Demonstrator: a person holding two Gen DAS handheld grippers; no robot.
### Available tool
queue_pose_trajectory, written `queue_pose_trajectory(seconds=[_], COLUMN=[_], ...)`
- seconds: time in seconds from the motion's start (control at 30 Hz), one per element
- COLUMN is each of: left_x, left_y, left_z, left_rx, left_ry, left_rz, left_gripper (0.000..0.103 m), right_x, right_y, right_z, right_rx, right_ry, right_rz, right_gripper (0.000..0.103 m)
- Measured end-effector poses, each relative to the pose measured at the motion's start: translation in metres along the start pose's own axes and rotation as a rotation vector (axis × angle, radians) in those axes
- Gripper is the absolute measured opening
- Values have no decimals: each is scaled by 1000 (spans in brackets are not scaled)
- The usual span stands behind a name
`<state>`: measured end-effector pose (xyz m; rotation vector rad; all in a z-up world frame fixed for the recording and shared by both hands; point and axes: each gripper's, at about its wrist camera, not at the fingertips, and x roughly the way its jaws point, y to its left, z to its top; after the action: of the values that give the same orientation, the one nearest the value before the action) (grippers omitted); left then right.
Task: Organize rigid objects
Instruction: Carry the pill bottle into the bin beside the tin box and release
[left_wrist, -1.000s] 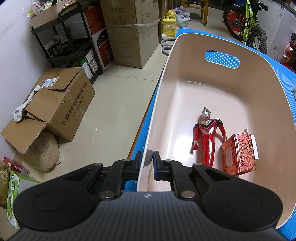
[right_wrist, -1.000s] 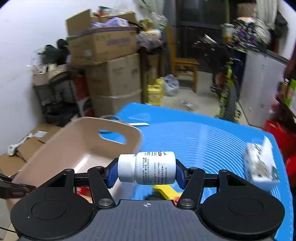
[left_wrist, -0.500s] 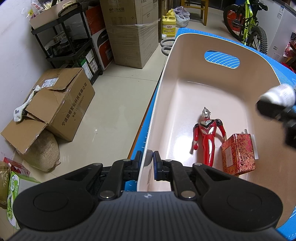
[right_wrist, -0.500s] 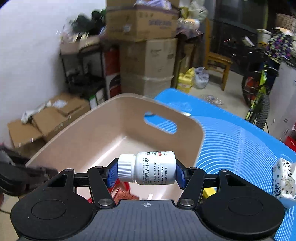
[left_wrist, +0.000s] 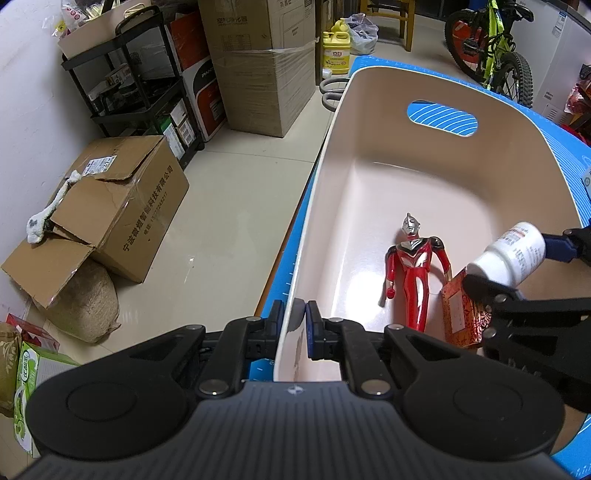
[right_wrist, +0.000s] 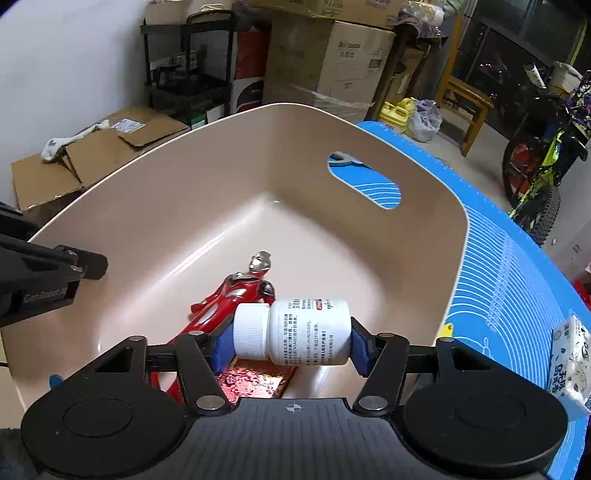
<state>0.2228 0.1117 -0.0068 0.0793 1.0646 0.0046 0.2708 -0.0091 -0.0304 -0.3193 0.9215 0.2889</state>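
Blue pads (right_wrist: 223, 345) of the right gripper (right_wrist: 291, 339) meet the two ends of the white bottle (right_wrist: 308, 332). The jaws have just been opening with it between them, yet we see no gap at either end, so we judge the grip to be easing, not gone. The bottle's long axis runs across the jaws, close to level. In the right wrist view its cap points left, toward the left gripper (left_wrist: 295, 317), and its base points right. It hangs inside the bin (right_wrist: 458, 236), low over the near end, above the red box (right_wrist: 255, 380) and the legs of the toy figure (right_wrist: 236, 295). The left gripper's fingers are clamped together on the bin's near wall, steadying it on the blue mat (right_wrist: 517, 295). We take this to be the drop-off step. Next we would spread the jaws fully so that the bottle falls on its side. It may land on the box and roll, so a low release suits us, then a straight lift clear of the rim.
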Motion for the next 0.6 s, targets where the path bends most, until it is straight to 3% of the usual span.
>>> queue_pose_trajectory(seconds=[0.6], left_x=[0], left_y=[0], left_z=[0], left_rx=[-1], left_ry=[0], left_rz=[-1], left_gripper=[14], right_x=[-57], right_y=[-56], right_z=[4], right_rx=[160], right_ry=[-149], right_rz=[42], right_gripper=[77])
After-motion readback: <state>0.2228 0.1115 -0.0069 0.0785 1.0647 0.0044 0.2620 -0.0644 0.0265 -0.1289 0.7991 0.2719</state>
